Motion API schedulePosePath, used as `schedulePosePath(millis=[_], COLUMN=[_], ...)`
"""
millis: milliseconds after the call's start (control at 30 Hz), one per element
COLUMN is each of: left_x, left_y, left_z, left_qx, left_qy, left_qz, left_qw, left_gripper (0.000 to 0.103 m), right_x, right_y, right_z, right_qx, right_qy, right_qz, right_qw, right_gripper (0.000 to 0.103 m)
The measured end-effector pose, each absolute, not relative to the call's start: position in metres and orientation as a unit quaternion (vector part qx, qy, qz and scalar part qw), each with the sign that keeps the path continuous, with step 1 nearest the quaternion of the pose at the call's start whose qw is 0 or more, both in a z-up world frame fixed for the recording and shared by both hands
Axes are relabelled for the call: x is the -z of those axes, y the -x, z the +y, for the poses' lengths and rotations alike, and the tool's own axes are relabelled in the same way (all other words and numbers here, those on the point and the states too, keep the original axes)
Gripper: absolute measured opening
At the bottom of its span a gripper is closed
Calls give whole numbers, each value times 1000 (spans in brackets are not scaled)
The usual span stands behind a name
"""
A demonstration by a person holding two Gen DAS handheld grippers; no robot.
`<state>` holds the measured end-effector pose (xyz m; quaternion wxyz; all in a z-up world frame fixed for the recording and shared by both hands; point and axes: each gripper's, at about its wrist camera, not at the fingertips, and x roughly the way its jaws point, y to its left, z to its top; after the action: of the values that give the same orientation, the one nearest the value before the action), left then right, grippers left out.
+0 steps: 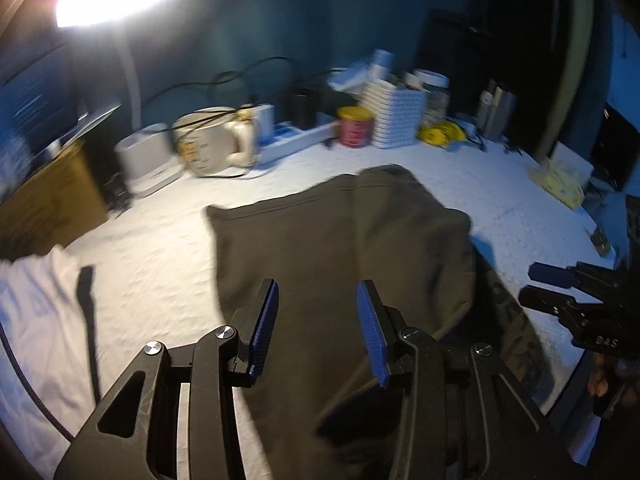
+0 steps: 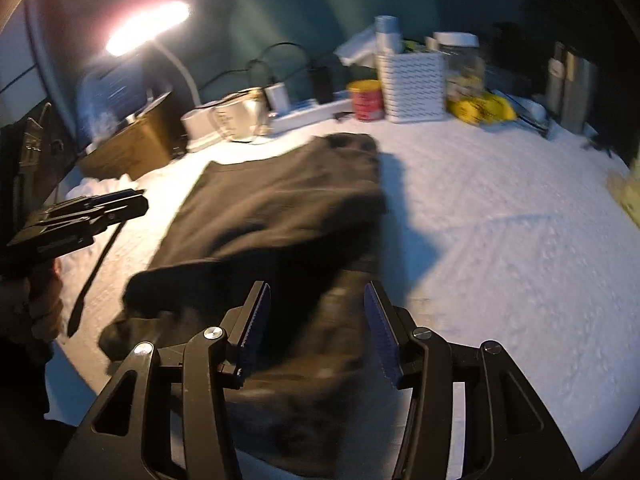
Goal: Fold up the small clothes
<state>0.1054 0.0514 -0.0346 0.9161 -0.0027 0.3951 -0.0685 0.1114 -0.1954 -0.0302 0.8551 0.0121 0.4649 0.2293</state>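
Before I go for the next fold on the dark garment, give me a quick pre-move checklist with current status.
1. Left gripper empty, jaws apart: ok.
2. Right gripper empty, jaws apart: ok.
3. Dark garment lying on the white table cover: ok.
4. Garment flat, ready to fold: not ok; its near end looks bunched, and the picture is blurred there.
5. Clutter clear of the cloth: ok; the red can and mug stand behind it at the back edge.
6. White garment apart from the dark one: ok.
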Motion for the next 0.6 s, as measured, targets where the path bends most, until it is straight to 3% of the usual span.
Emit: schedulePosePath(millis=[367, 600], left_x=[43, 71], left_y=[-140, -160], left_z=[-59, -82], left_qx=[180, 188], left_qy=[-112, -188], left_qz=[415, 445], left_qw=[885, 855], left_gripper=[40, 40], right_x=[50, 58], right_y=[-121, -130], right_z=[-250, -263], right_qx=[-203, -199], right_qy=[-48, -56], right_qz=[474, 474], right_qw=[856, 856], right_gripper=[52, 52])
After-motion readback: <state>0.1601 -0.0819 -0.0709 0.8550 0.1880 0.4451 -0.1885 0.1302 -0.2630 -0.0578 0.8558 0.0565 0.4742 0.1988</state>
